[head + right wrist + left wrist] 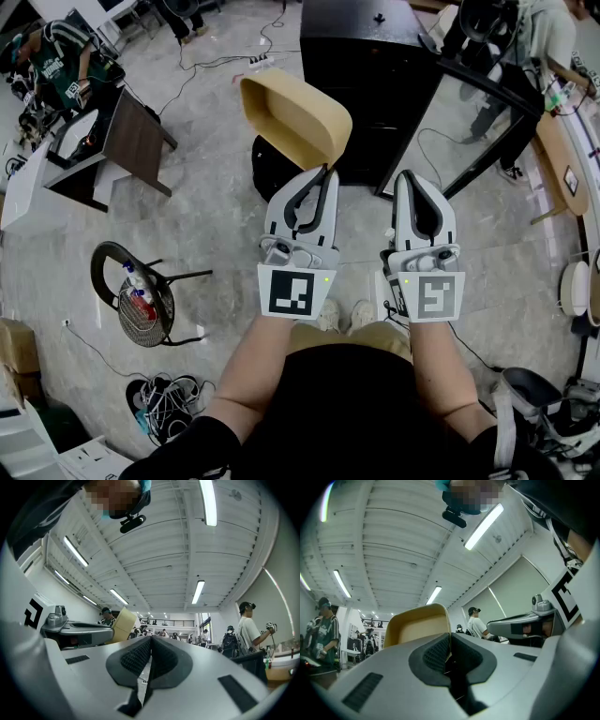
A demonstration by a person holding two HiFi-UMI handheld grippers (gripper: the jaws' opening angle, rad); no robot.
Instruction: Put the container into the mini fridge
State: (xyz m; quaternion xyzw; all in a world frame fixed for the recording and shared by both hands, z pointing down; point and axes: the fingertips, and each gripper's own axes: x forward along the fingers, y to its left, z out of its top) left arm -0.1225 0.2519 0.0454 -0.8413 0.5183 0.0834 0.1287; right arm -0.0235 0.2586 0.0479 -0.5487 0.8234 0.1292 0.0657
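The marble-patterned floor [216, 216] fills the head view. Only that view shows the black mini fridge [361, 75], which stands at the far centre with its door [473, 117] swung open to the right. The tan container [295, 117] is outside the fridge, held up in the air just on the near side of it and left of the open door. The left gripper [326, 172] reaches up to its near right edge. The head view does not show the grip itself. The left gripper view does: the left gripper [450, 641] is closed, and the thin wall of the container [417, 625] is pinched between its dark pads [433, 653], with the hollow facing the camera. The right gripper [405, 176] is just beside the left one and well clear of the container. The right gripper view shows its jaws [151, 644] pressed together with nothing between them. The container [121, 623] appears there small and edge-on at the left, beneath the ribbed white ceiling [187, 541].
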